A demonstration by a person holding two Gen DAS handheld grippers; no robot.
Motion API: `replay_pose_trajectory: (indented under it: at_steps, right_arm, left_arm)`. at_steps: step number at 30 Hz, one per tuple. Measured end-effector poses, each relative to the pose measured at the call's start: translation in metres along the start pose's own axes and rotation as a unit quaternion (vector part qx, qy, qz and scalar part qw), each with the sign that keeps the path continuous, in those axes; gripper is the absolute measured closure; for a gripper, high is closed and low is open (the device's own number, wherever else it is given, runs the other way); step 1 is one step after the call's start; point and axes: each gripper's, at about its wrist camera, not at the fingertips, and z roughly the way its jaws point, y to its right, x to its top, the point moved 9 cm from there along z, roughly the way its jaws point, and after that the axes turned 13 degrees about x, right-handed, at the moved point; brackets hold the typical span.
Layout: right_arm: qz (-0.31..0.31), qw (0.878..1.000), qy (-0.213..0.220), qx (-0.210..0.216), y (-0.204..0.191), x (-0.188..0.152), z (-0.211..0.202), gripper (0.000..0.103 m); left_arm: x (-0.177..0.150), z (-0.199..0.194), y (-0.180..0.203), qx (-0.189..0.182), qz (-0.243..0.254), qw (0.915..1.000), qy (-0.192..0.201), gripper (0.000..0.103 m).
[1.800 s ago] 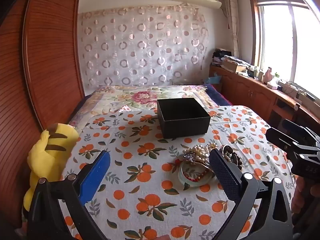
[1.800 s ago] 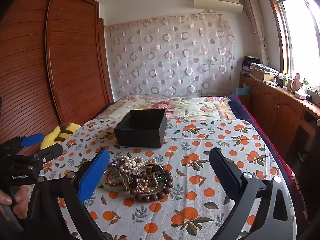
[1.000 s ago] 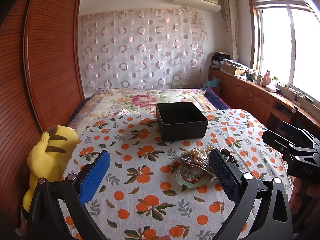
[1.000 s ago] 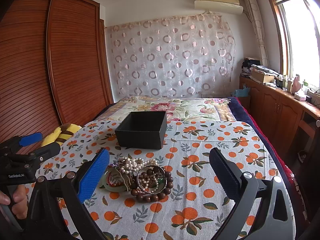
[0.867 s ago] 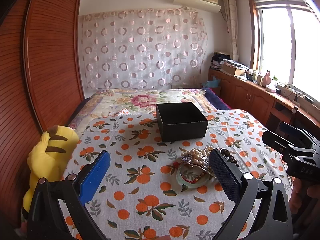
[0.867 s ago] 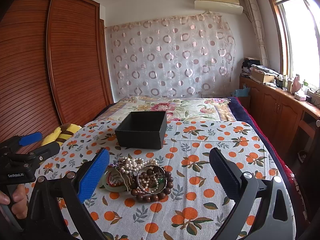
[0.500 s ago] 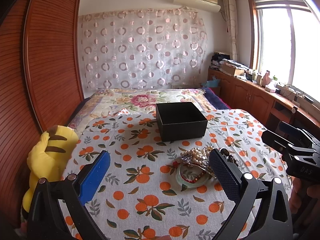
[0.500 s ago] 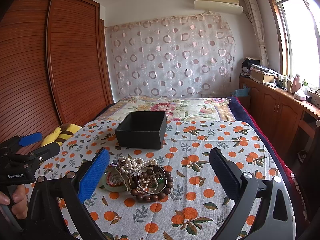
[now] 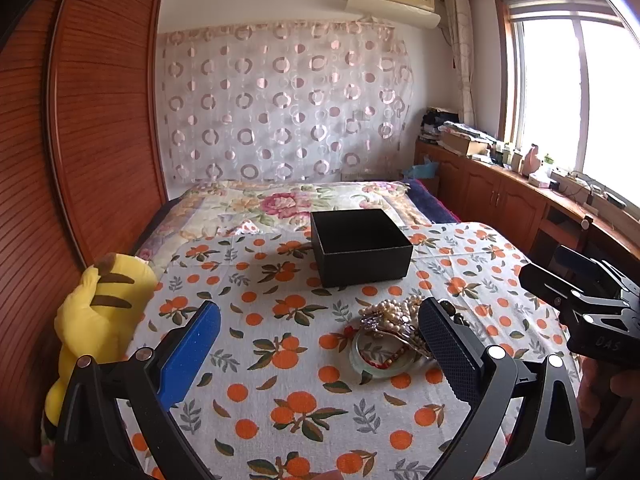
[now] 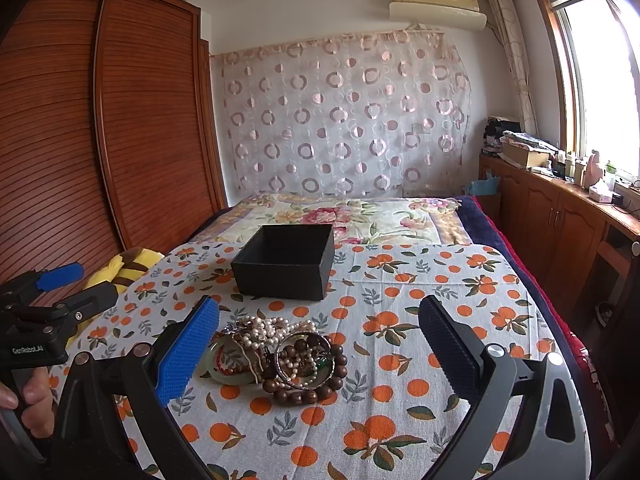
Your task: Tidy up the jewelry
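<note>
Hovering above the bed, both grippers have jaws spread wide and nothing between them. Left gripper (image 9: 318, 344) sits over the orange-print cloth (image 9: 280, 392), its blue pad on one finger, dark pad on the other. Right gripper (image 10: 318, 344) is in the same posture, aimed at the same patch of cloth from the other side.

Jewelry pile (image 10: 276, 354) lies on the cloth, near the front, in a tangled heap — pale pearl strands (image 10: 264, 330) on top, a brown wooden bead bracelet (image 10: 308, 384) at the near edge, a pale green bangle (image 10: 220, 368) on the side toward the left gripper, a metal bangle (image 10: 304, 360) resting over the beads. In the right wrist view the pile sits between the fingers, closer to the blue pad. In the left wrist view the same pile (image 9: 390, 336) is partly hidden behind the dark pad.

Black box (image 10: 286, 260) stands open on the cloth beyond the pile, apart from it, upright; its inside looks dark and I can't tell what, if anything, is in it.

Yellow plush toy (image 9: 98, 320) leans at the bed edge against the wooden wardrobe (image 9: 80, 140). A hand (image 10: 30, 400) grips the left gripper's handle, seen at the edge of the right wrist view.
</note>
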Motion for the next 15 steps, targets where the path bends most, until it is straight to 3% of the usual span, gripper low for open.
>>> replay_pose_trajectory:
  at_steps: [15]
  right_arm:
    - [-0.001,1.000,0.001,0.000,-0.0004,0.0005,0.0001,0.002]
  left_arm:
    - [0.0022,-0.0028,0.0005,-0.001,-0.001,1.0000,0.002,0.007]
